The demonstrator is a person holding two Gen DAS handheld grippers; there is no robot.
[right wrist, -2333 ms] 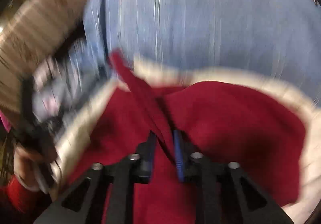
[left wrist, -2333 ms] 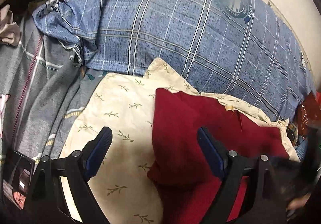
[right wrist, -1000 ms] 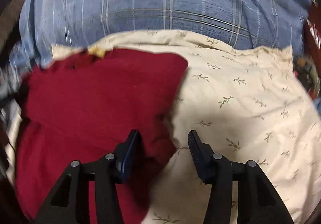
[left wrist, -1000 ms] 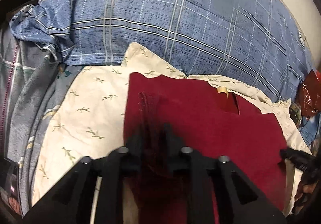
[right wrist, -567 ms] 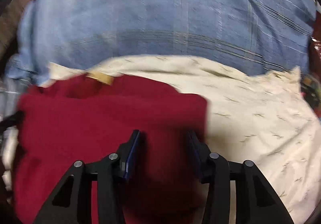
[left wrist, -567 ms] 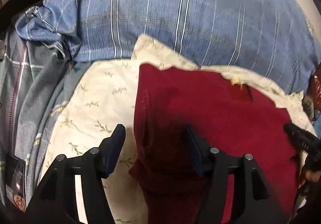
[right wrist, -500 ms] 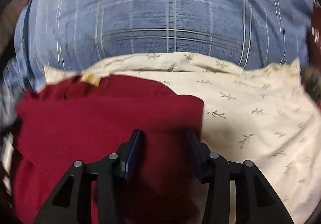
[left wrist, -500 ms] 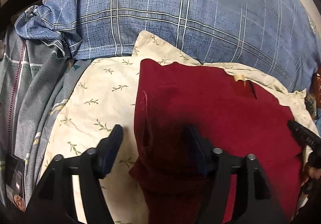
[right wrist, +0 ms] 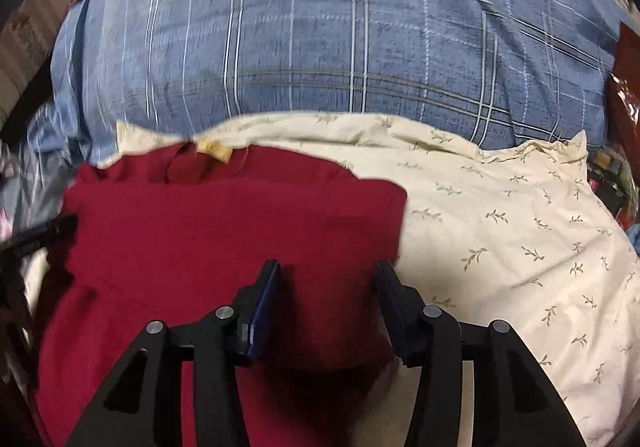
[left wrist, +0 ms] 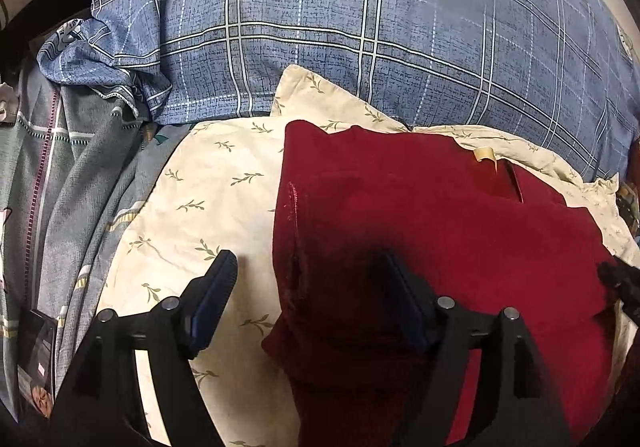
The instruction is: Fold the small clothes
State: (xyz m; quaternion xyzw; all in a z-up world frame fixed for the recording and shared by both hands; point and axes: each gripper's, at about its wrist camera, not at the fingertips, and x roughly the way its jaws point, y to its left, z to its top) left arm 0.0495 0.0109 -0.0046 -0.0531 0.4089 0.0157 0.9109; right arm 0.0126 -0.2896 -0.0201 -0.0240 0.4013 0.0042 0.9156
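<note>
On the leaf-print cloth, red garment, tan label unreadable; left tool just opened; right tool agape.

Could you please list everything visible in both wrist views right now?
Red garment: one, dark red, lying on the cream pillow.
Tag: one, tan, at the garment's far edge.
Cream pillow: one, leaf-printed, under the garment.
Blue plaid pillow: one, behind the cream one.
Grey striped bedding: one, left of the pillows.
Left gripper: one, black; jaws just opened, astride the garment's left edge.
Right gripper: one, black, open over the garment's right part.
</note>
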